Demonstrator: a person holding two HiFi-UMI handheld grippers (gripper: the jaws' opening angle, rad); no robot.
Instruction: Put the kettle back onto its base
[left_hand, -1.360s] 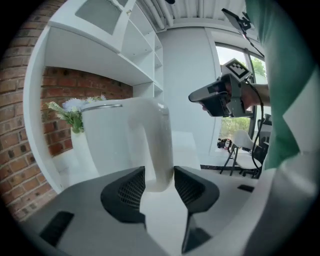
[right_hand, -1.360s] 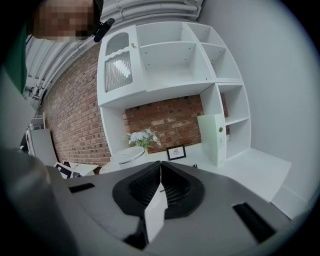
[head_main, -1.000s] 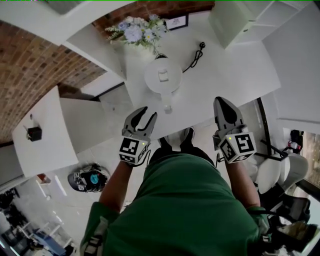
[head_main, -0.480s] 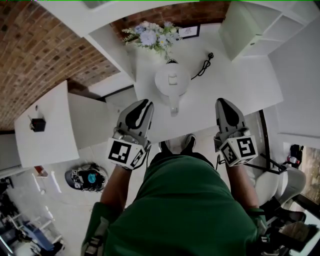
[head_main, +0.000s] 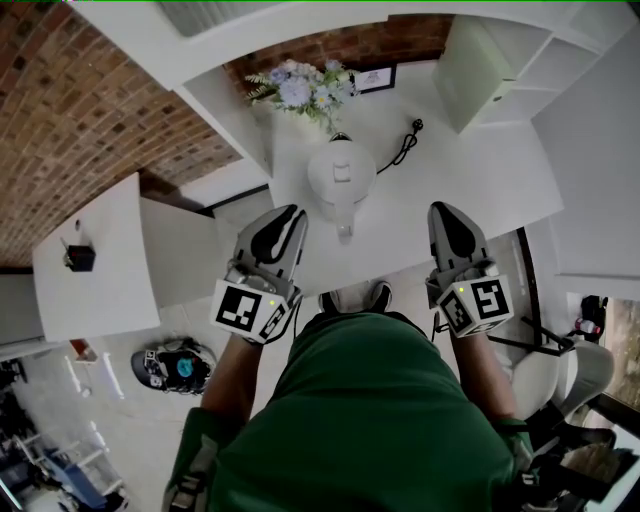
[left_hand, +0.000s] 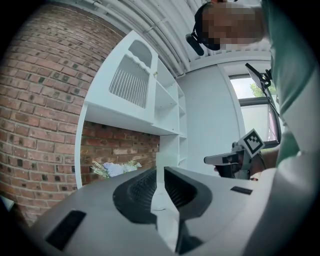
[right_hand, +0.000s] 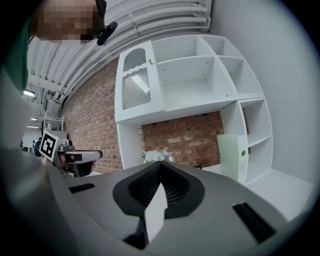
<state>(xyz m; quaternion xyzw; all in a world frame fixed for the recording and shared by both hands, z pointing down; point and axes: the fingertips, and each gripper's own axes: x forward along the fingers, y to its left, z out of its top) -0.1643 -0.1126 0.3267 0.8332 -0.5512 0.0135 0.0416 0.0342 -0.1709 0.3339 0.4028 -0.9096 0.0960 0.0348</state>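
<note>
The white kettle (head_main: 341, 180) stands on the white counter (head_main: 470, 180) in the head view, its handle (head_main: 345, 226) pointing toward me. A black cord with a plug (head_main: 405, 145) lies behind it to the right; I cannot make out the base. My left gripper (head_main: 291, 215) hovers at the counter's front edge, left of the handle and apart from it. Its jaws have just been closing and now stand shut with nothing between them (left_hand: 159, 172). My right gripper (head_main: 443, 212) is shut and empty (right_hand: 160, 167), to the right of the kettle.
A flower bunch (head_main: 300, 88) and a small picture frame (head_main: 375, 78) stand at the brick back wall. A pale box (head_main: 480, 60) sits at the counter's right end under white shelves (right_hand: 200, 75). A lower side table (head_main: 100, 290) is at the left; a black device (head_main: 170, 365) lies on the floor.
The left gripper's jaws, open a second ago, have shut on nothing. Both grippers have risen, the left one more.
</note>
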